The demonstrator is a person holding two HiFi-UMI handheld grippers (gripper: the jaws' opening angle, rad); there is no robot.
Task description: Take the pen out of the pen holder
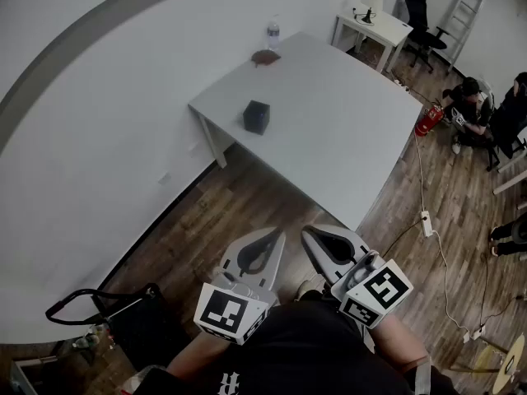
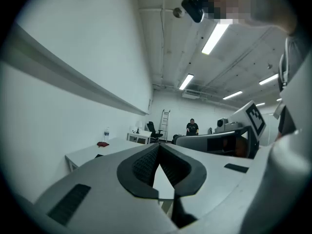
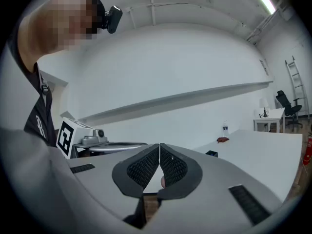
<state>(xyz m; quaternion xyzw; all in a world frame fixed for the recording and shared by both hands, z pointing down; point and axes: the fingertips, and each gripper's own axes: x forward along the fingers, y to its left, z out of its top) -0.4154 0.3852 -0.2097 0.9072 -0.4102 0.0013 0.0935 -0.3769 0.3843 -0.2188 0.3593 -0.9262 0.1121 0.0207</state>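
Both grippers are held close to the person's body. The left gripper (image 1: 272, 237) and right gripper (image 1: 311, 235), smooth pale-grey shells with dark ribbed pads, each have their jaws pressed together on nothing. The pen holder (image 1: 256, 117), a small matte black box, stands well apart at twelve o'clock from the left gripper, near the nine o'clock edge of the flat white table (image 1: 346, 122). Whether a pen is in it is too small to tell. A clear plastic bottle (image 1: 273, 33) stands at the holder's twelve o'clock.

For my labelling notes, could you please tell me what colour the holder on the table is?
The holder is black, clearest in the head view.
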